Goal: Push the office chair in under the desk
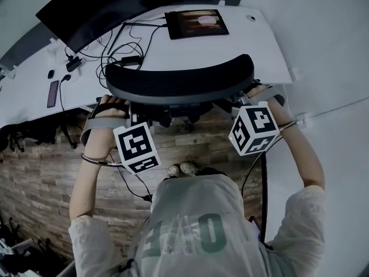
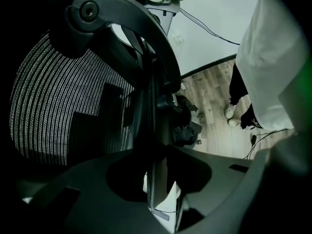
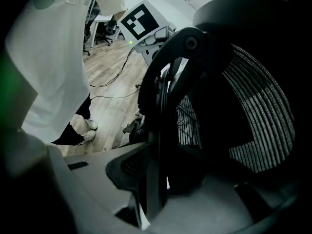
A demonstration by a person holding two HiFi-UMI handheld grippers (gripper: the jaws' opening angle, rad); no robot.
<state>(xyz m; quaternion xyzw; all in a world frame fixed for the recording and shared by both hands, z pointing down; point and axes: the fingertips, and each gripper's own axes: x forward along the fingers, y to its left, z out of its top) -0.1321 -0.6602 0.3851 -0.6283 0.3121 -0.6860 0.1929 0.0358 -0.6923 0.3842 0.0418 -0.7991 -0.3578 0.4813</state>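
Note:
The black office chair's mesh backrest stands right at the near edge of the white desk, its seat hidden beneath. My left gripper grips the backrest's left side and my right gripper its right side. In the left gripper view the jaws are shut on the thin black back frame, with the mesh to the left. In the right gripper view the jaws clamp the same kind of frame bar, with the mesh to the right.
On the desk are a dark monitor, a tablet, tangled cables and a phone. The person's shoes stand on wood floor behind the chair. A white wall runs along the right.

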